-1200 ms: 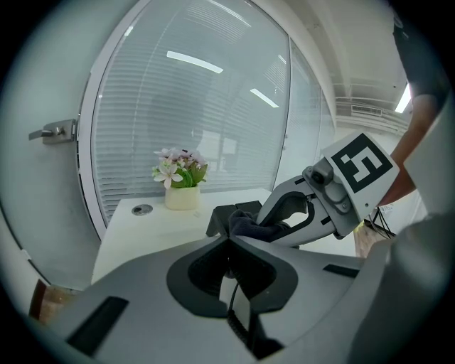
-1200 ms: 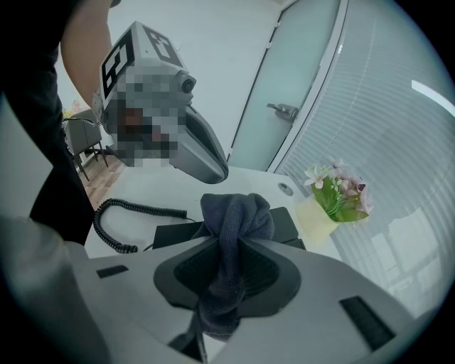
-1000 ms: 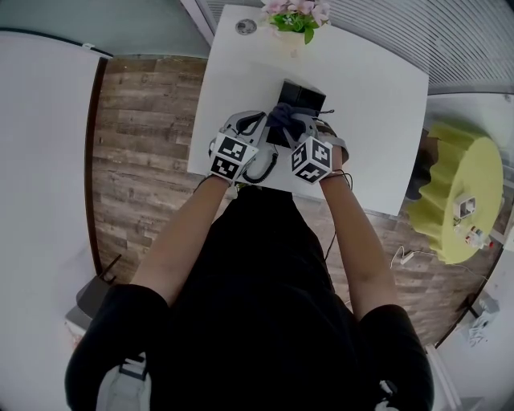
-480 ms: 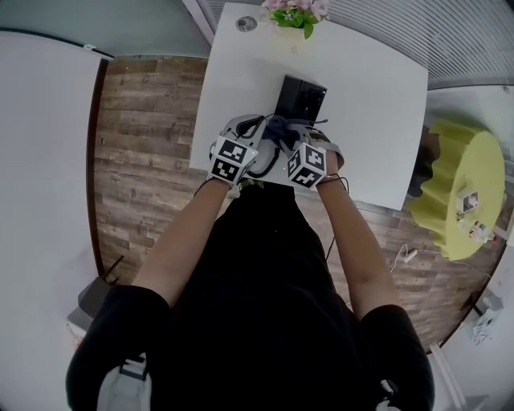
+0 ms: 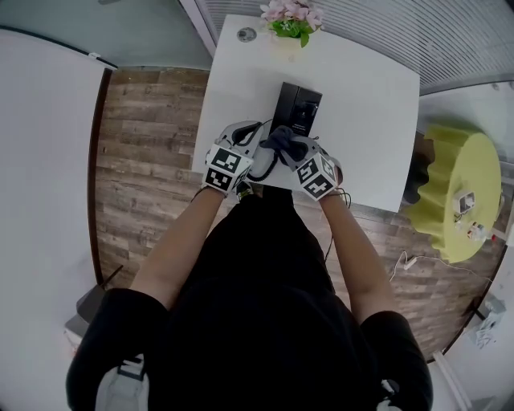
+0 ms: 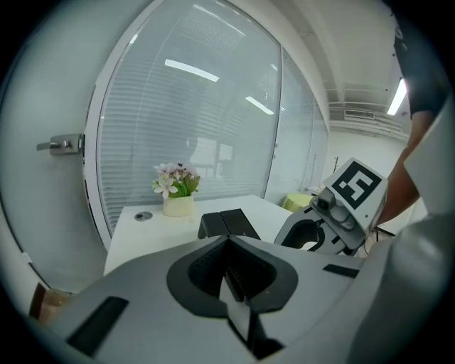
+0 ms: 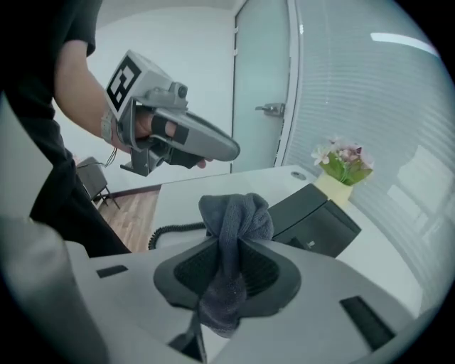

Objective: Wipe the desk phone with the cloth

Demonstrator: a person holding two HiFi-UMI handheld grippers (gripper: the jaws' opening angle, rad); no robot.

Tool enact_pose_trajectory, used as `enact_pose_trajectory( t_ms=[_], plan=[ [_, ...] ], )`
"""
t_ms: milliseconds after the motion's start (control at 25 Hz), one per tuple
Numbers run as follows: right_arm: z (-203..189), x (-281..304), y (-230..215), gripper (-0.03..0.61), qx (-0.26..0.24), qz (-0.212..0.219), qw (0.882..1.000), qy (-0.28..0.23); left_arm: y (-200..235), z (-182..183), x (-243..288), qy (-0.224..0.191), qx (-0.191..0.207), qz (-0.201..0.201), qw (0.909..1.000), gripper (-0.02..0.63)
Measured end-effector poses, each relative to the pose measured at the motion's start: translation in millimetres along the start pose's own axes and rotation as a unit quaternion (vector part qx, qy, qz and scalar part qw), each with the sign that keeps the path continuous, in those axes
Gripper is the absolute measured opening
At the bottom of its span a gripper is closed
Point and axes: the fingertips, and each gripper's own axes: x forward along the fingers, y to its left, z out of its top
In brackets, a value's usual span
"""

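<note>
A black desk phone stands in the middle of the white table; the left gripper view also shows the phone. My right gripper is shut on a dark grey cloth, which bunches up from the jaws just at the phone's near end. In the right gripper view the cloth stands between that gripper's jaws, with the phone right behind it. My left gripper hovers to the left of the phone, shut, with nothing in it. The phone's coiled cord lies on the table below.
A pot of pink flowers stands at the table's far edge, with a round cable hole to its left. A yellow round stool holding small items is off to the right. Wooden floor lies left of the table.
My right gripper has drawn the cloth back along the phone toward me, to its near end. The left gripper has barely moved.
</note>
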Motion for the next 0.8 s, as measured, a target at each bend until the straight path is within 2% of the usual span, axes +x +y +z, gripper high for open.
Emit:
enact_pose_trajectory(
  t_ms=[120,360,640,800],
  plan=[
    [20.7,-28.9,-9.9,0.092,0.025,-0.021,0.998,-0.046,-4.2,24.6,-10.3,-0.021,0.019,-0.003,0.9996,0.009],
    [64.3,-89.2,-23.0,0.094,0.070,-0.056,0.987,-0.130,-18.7,71.2,-31.7,-0.069,0.028,-0.014,0.9971,0.009],
    [119.6,-163.7,-38.4,0.094,0.092,-0.100,0.963,-0.232,-37.6,127.0,-60.3,-0.121,0.045,-0.035,0.9910,0.009],
    [148.7,-204.9,-45.7,0.094,0.101,-0.114,0.944,-0.292,-51.1,164.4,-76.0,-0.153,0.064,-0.048,0.9849,0.009]
  ],
)
